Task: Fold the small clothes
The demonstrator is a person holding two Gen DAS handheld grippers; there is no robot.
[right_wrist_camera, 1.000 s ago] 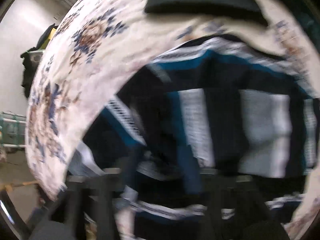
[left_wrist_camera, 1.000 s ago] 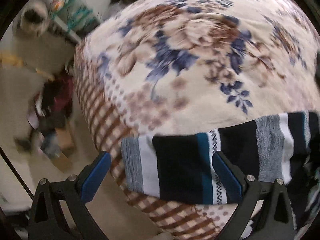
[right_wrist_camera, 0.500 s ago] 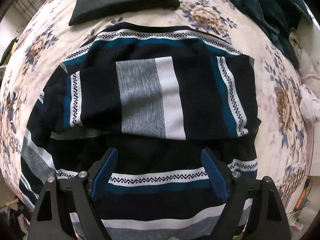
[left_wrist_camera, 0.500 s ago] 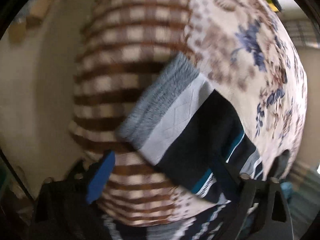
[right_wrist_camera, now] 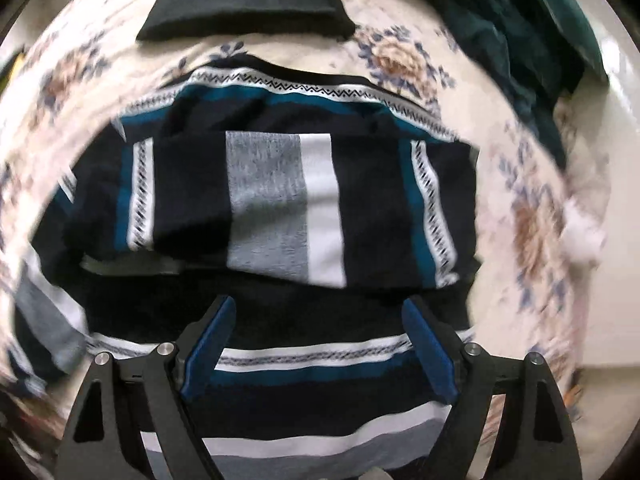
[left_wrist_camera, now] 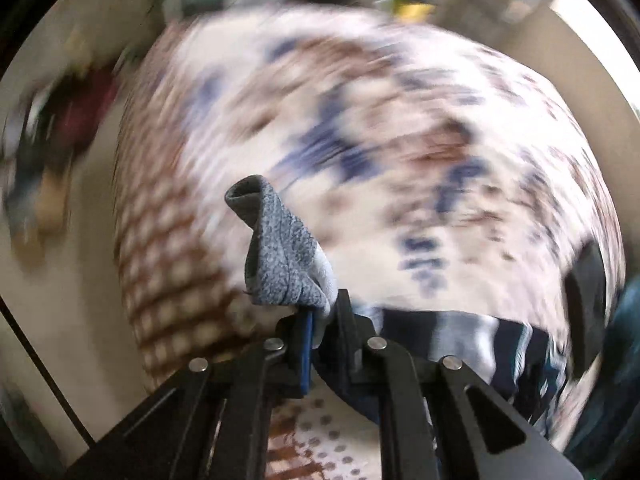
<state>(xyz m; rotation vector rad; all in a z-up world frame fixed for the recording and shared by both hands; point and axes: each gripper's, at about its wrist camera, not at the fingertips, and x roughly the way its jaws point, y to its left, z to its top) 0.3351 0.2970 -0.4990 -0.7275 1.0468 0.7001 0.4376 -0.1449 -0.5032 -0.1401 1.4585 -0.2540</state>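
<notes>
Right wrist: striped sweater (right_wrist_camera: 280,200) on the bed (right_wrist_camera: 520,220), one sleeve folded across; my right tongs (right_wrist_camera: 316,344) gape empty above. Left tongs (left_wrist_camera: 324,320) clamp the sleeve cuff (left_wrist_camera: 280,256); folding remains.

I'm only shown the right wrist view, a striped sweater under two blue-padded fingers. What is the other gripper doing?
Observer: The left gripper is shut on the grey cuff end of the striped sweater, which sticks up between its pads.
Operator: Is it lifted off the bed?
Observer: The cuff stands above the floral blanket; that view is too blurred to judge how high.
Operator: Anything beyond the bed there?
Observer: Yes, bare floor shows beside the blanket's brown checked edge.
Operator: And my gripper is empty?
Observer: The right gripper is open above the sweater, pads pressing on nothing.
</notes>
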